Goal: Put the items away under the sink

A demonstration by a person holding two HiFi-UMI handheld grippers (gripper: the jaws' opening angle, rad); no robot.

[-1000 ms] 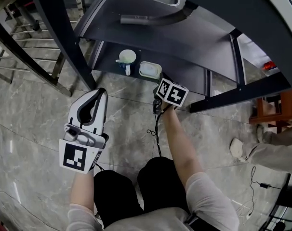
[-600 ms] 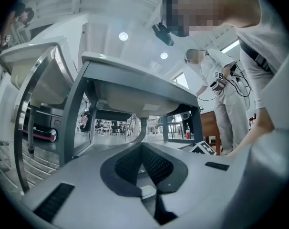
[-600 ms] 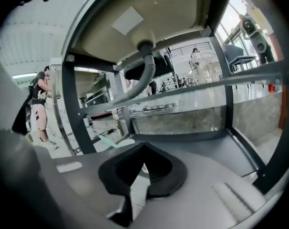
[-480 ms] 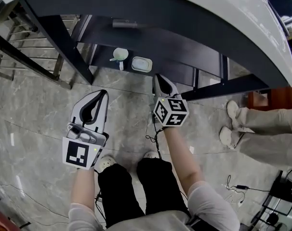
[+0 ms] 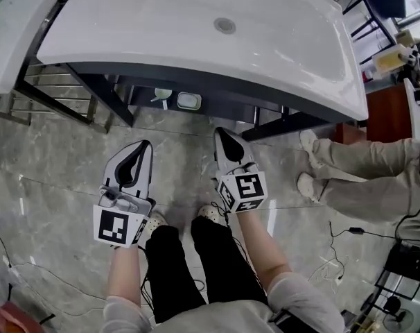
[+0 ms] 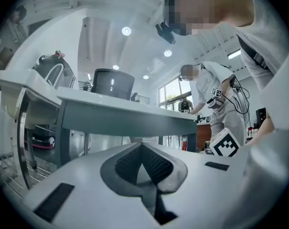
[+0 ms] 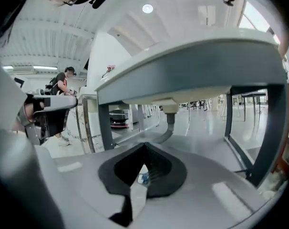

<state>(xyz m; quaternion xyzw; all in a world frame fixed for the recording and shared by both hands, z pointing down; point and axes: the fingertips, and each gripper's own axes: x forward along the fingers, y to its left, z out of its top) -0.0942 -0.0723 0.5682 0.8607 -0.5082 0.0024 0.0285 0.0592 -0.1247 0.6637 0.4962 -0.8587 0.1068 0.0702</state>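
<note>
Basically at the tail end of the task, going by the layout. Looking down on the sink (image 5: 196, 40) from standing height. Can see a cup (image 5: 162, 94) and a pale rectangular tub (image 5: 189, 101) just beside each other on the dark shelf (image 5: 231, 109) underneath. So, task's things already sitting under the sink.

Holding the left gripper (image 5: 146, 146) and the right gripper (image 5: 221, 132) over the marble floor (image 5: 57, 165), in front of the sink frame and well apart from the shelf. Checked the left gripper view: jaws clenched tip to tip, nothing between. Same in the right gripper view: jaws clenched, tips touching, empty. Spotted a small white-and-blue thing through the loop below the tips there. Too small to call, but probably the cup far off on the shelf, not a grasped item.

Noting another person's legs (image 5: 348, 158) at right, away from the work.

Next move, if anything's left: find the item, release the jaws before approach, grab it, then crouch to get below the sink rim and set it on a bare part of the shelf beside the tub. Worth minding the drain pipe (image 7: 168, 123) when reaching in. Otherwise, calling it done.
</note>
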